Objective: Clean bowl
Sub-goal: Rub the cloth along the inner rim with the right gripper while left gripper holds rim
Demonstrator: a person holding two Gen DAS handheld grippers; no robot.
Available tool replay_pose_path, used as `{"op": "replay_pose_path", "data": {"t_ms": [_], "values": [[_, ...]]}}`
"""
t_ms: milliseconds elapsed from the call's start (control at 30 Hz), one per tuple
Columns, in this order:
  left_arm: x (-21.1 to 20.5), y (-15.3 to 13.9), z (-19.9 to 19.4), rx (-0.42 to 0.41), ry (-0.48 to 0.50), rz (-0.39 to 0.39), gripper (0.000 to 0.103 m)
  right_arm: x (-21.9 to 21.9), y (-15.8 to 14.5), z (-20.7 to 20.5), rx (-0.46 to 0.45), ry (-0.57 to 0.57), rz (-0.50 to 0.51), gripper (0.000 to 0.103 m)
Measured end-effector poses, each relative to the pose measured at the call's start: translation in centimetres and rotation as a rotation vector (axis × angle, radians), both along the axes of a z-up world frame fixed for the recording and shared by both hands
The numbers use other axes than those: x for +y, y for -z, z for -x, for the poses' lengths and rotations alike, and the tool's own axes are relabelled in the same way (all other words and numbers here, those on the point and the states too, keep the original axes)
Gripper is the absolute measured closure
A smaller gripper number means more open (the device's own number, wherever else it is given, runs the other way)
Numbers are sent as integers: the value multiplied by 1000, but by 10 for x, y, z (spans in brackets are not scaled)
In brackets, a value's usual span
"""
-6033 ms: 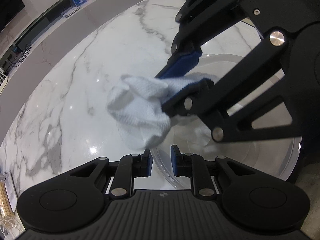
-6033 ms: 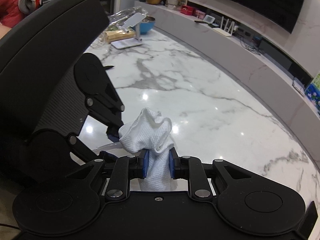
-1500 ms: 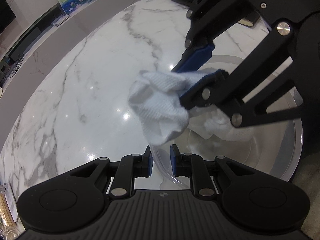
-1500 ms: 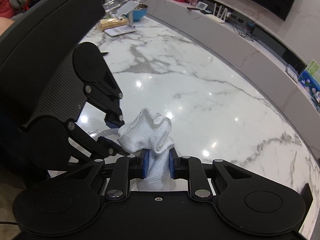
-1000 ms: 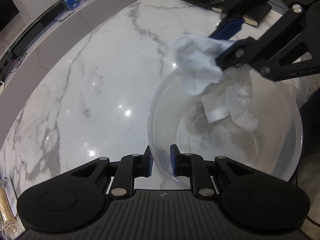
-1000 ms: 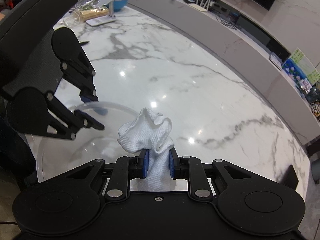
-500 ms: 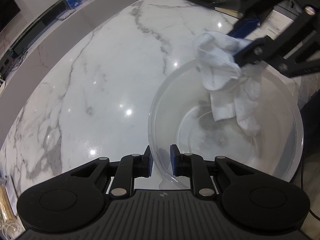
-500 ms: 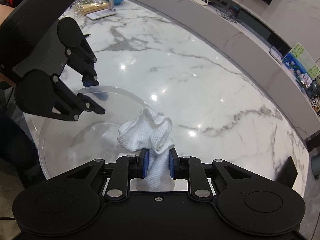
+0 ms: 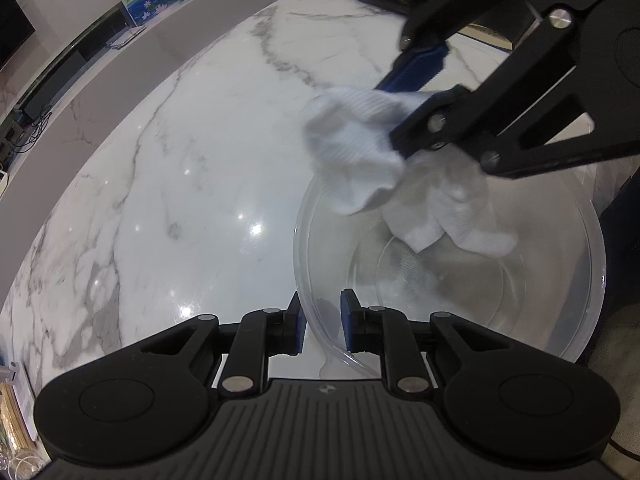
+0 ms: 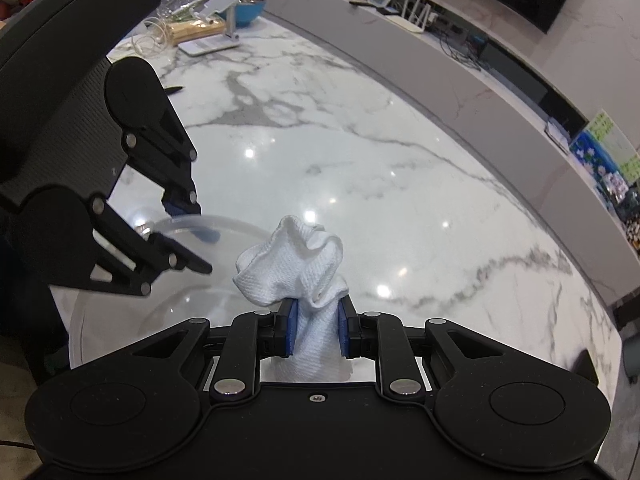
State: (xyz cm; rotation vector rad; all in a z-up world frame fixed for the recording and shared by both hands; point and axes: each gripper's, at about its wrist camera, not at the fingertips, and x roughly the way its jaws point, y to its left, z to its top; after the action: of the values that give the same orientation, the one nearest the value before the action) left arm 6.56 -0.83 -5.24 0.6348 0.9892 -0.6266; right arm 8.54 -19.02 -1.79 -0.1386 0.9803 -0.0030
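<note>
- Clear bowl point(image 9: 568, 312) at the near edge of the marble countertop point(image 9: 192, 168), tipped a little toward the left wrist view, near rim between blue pads
- Held there by left gripper point(image 9: 322, 322), jaws nearly closed, pinching the thin rim; probably to steady the bowl against wiping pressure
- White cloth point(image 10: 298, 276) bunched and clamped in right gripper point(image 10: 314, 334), jaws fully closed on it; loose ends hanging into the bowl over the far wall
- Angled down over the far rim, likely to drag cloth along the inner wall
- Beyond: phone stand point(image 10: 218, 24) and blue dish point(image 10: 250, 10) well apart at the counter's far end
</note>
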Motion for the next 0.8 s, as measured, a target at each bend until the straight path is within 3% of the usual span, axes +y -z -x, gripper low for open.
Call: {"op": "replay_pose_path", "data": {"t_ms": [200,467,633,800], "values": [[-2,0,-1,2,3,1,87,5,-1,-9,-26,-39,-22,85],[-2,2,-2,3,2,4,86,3,-2,-16,-59,-84,-146,85],[-2,2,-2,1,3,4,86,-6,-2,-17,-71,-88,-285,85],[-3,2,-3,2,-1,6,86,-3,-3,-16,-63,-111,-326,85]]}}
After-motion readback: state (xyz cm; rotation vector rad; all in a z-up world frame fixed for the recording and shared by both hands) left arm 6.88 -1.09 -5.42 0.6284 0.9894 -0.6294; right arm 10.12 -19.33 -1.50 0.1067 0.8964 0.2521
